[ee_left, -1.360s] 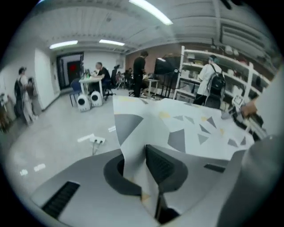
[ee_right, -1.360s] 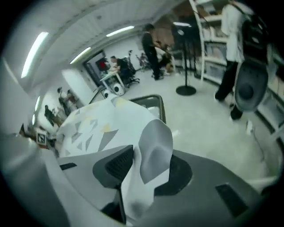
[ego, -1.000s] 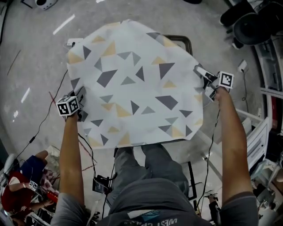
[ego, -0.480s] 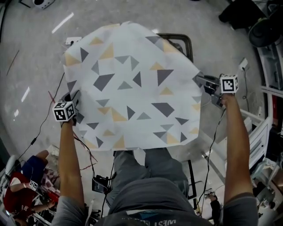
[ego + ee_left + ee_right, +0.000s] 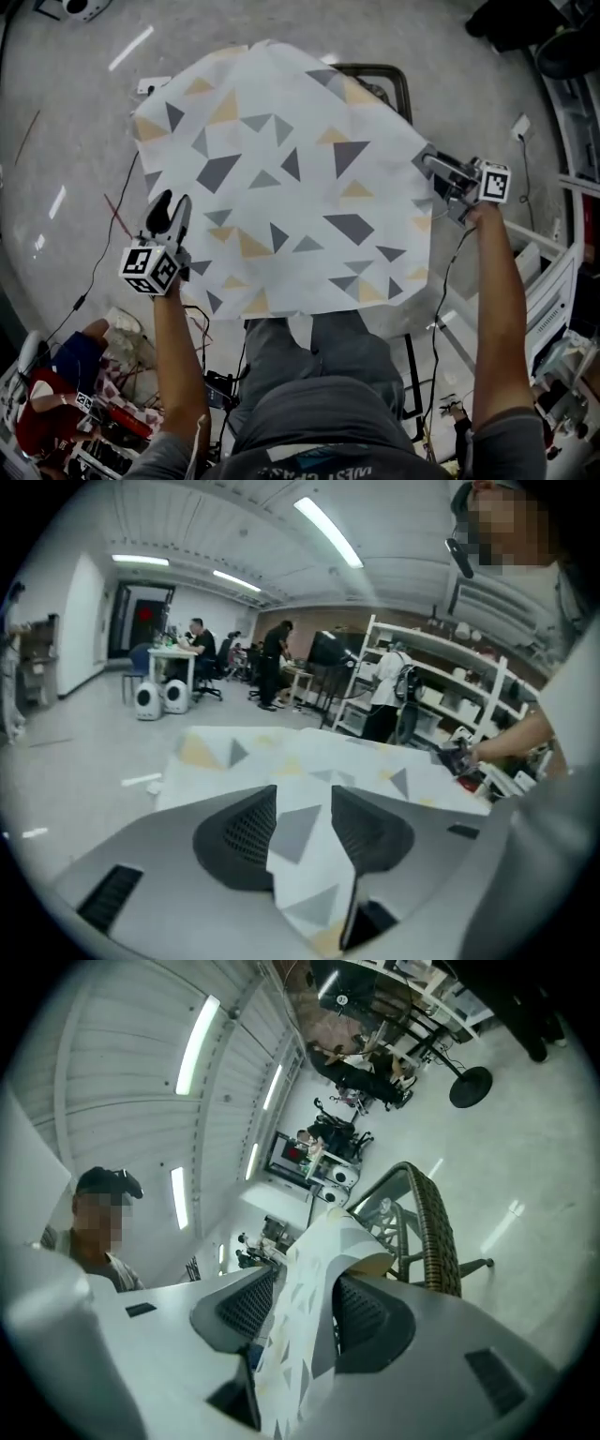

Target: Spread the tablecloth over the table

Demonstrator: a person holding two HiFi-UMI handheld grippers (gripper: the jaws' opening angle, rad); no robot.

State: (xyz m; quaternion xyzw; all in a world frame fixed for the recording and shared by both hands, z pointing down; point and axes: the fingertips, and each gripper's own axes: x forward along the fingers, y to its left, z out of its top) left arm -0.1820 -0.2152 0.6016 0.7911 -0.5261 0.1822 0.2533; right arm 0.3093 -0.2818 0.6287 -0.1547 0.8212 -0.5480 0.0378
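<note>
Head view overhead, gripper views low, tablecloth [image 5: 281, 178] shared.

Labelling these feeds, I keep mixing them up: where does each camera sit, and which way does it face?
Head view: on the person's head, facing steeply down at the tablecloth; both forearms, legs, left claw, right claw show.
Left gripper view: on the left claw, facing across the tablecloth; jaws just opened, tablecloth between; torso at right.
Right gripper view: on the right claw, facing the wicker chair; jaws just opened, tablecloth between; torso at left.
Shared: all show the tablecloth.
</note>
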